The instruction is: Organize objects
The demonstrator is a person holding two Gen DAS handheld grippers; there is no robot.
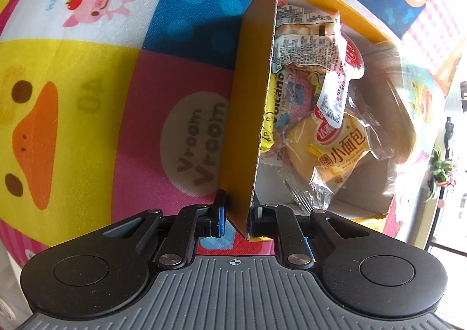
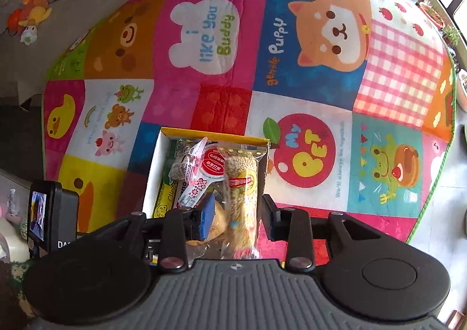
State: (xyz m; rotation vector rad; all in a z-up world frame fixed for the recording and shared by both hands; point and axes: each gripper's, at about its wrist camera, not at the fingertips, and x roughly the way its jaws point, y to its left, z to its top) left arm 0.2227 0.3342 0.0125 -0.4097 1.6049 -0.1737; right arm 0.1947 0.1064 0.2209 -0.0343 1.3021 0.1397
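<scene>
Pinching the yellow box's (image 1: 246,114) wall, the left hand-held gripper (image 1: 236,214) is gripping; the right hand-held gripper (image 2: 237,220) is standing apart around a bagged snack (image 2: 242,192).

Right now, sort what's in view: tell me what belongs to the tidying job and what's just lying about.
Part of the job:
- yellow box, its wall pinched by the left tongs
- snack packets inside it
- clear rice-cracker packet between the right tongs, pads not touching

Lying about:
- cartoon play mat
- plush toys on the grey blanket
</scene>
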